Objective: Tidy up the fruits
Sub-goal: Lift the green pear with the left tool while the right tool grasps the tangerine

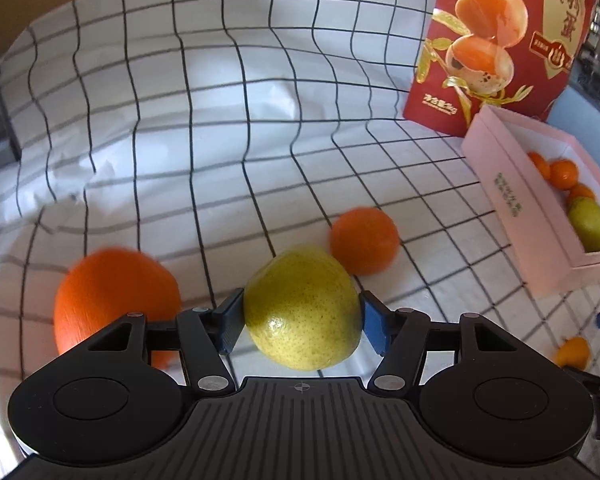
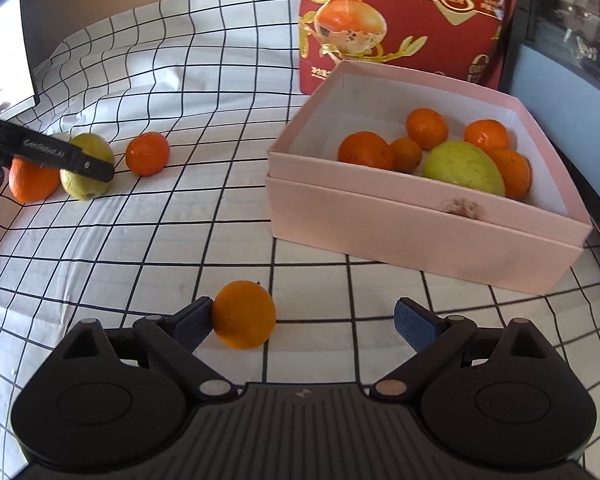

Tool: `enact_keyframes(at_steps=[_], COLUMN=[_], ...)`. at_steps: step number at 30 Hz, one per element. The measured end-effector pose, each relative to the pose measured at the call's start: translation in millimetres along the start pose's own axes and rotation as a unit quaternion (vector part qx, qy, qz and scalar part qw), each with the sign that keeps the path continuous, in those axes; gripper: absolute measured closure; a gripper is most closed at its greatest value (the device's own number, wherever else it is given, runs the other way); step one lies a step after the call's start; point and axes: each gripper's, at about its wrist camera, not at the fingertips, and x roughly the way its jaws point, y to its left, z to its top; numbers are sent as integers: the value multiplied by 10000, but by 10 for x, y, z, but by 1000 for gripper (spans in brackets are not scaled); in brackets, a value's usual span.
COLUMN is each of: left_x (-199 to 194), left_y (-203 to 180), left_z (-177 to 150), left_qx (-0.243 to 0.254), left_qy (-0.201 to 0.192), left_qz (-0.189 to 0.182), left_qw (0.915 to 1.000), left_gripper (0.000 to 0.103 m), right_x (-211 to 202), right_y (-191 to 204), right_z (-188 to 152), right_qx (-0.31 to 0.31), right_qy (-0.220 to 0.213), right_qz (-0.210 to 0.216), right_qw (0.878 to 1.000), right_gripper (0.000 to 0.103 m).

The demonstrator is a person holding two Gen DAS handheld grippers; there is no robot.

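left gripper [image 1: 302, 314] hugs the pear [image 1: 302, 308] | right gripper [image 2: 306, 322] spread wide, small orange [image 2: 244, 315] by one finger; we center it, then squeeze softly

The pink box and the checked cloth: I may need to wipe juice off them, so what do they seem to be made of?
The pink box looks like matte paperboard: flat stiff walls, crisp folded edges, a white inside, and a scuffed, fuzzy patch on the front wall. The checked cloth looks like thin woven fabric with a dull finish: it wrinkles and rises in soft folds. It could also be a coated sheet; I cannot tell.
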Motion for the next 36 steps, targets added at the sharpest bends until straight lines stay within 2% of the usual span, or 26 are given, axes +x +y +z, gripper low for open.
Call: enact_keyframes(at_steps=[6, 10, 15, 22, 30, 36], left_x=[-220, -416, -497, -451, -474, -505], left_y=[-100, -325, -673, -818, -766, -713], left_z=[-246, -402, -590, -735, -763, -822], left_qx=[-316, -331, -200, -189, -166, -260], left_qy=[27, -23, 118, 267, 258, 232], left_qz=[-390, -770, -1308, -1228, -652, -628], left_qw=[9987, 9965, 9911, 9919, 9974, 9974], left_gripper=[37, 37, 37, 37, 37, 37], right_x=[-120, -188, -245, -391, -425, -418], right_y=[13, 33, 95, 236, 296, 312], right_z=[-48, -87, -147, -214, -299, -300], right_qx=[-50, -68, -130, -342, -489, -547], right_qy=[-80, -105, -125, -233, -171, -214], right_qz=[-28, -25, 16, 8, -12, -64], right_qw=[10000, 9999, 9998, 9991, 9987, 9983], right_gripper=[6, 6, 6, 6, 6, 6])
